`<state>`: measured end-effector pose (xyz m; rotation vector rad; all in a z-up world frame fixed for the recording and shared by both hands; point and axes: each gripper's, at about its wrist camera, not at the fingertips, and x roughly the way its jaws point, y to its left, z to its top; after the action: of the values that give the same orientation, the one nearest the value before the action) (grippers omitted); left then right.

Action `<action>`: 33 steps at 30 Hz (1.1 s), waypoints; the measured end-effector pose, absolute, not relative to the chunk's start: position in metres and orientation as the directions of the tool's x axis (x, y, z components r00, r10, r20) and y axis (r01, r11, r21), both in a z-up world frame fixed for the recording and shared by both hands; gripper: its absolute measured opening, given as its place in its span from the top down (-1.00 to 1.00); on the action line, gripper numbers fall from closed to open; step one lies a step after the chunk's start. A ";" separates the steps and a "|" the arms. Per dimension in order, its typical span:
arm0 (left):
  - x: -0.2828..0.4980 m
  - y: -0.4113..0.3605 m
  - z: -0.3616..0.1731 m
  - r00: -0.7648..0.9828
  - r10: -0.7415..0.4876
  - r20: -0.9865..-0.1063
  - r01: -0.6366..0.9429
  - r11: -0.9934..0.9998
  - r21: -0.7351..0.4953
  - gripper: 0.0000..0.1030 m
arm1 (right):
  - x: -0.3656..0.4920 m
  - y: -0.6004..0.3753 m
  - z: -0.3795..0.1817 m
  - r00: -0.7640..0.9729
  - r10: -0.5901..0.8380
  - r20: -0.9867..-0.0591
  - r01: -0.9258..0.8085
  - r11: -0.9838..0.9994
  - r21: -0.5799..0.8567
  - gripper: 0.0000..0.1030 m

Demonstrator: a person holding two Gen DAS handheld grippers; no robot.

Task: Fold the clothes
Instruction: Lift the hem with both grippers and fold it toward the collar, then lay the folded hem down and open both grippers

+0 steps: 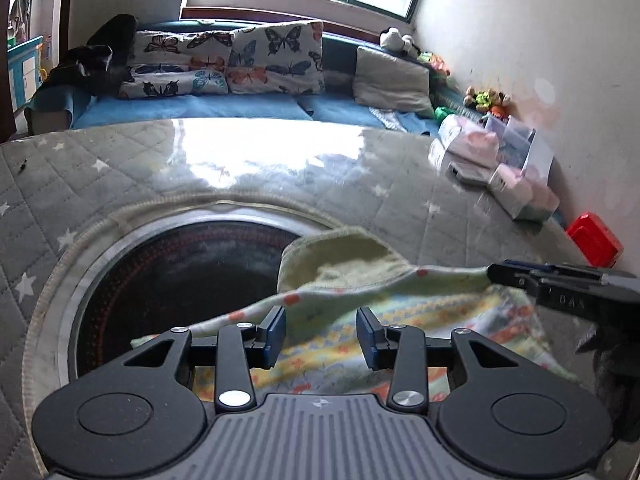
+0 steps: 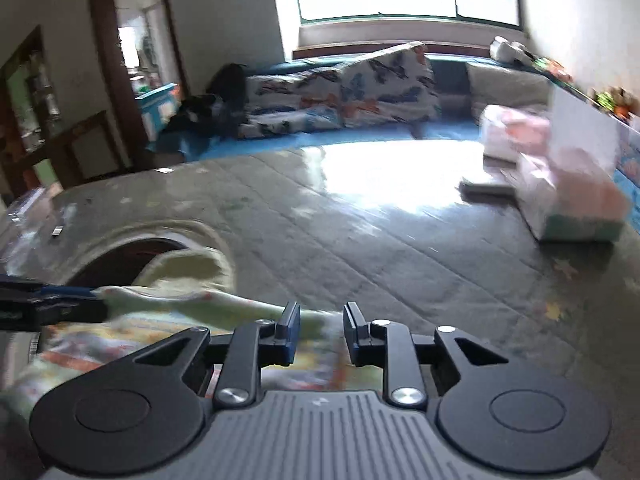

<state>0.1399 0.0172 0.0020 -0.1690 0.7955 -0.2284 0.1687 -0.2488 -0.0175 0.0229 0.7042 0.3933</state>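
Grey quilted counter; patterned garment at near edge; left gripper and right gripper both released above it.

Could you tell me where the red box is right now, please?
In the left wrist view the red box sits at the far right edge of the quilted grey table, by the wall, just past the pink tissue packs.

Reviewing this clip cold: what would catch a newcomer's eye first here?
Probably the large dark round opening with a metal rim, set into the grey quilted star-print cover at lower left. A pastel patterned cloth is draped over its right edge, just ahead of the left tongs. Behind, butterfly-print cushions line a blue bench under the bright window.
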 end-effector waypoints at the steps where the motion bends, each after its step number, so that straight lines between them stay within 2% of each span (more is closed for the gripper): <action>1: 0.143 0.016 0.001 0.675 -0.265 -0.688 0.137 0.962 -0.237 0.20 | 0.167 -0.243 -0.015 0.685 0.382 -0.621 -0.367 0.916 0.158 0.54; 3: 0.148 0.014 -0.003 0.667 -0.260 -0.698 0.129 0.963 -0.235 0.29 | 0.166 -0.228 -0.015 0.672 0.412 -0.615 -0.406 0.900 0.160 0.54; 8: 0.155 0.015 -0.012 0.662 -0.243 -0.709 0.116 0.968 -0.224 0.29 | 0.181 -0.197 -0.031 0.612 0.431 -0.664 -0.458 0.877 0.147 0.54; 12: 0.152 0.019 -0.011 0.661 -0.240 -0.711 0.105 0.968 -0.229 0.29 | 0.175 -0.190 -0.029 0.612 0.424 -0.668 -0.477 0.871 0.116 0.52; 24: 0.095 -0.010 -0.002 0.676 -0.291 -0.677 0.226 0.956 -0.186 0.29 | 0.108 -0.175 -0.021 0.530 0.493 -0.690 -0.637 0.769 0.061 0.51; 33: 0.047 -0.010 -0.013 0.690 -0.281 -0.667 0.241 0.958 -0.154 0.29 | 0.060 -0.177 -0.023 0.522 0.515 -0.680 -0.676 0.736 0.037 0.47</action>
<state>0.0469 -0.0100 -0.0134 -0.0555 0.7543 -0.2920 0.0598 -0.1773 -0.0233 -0.2443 0.7265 0.7218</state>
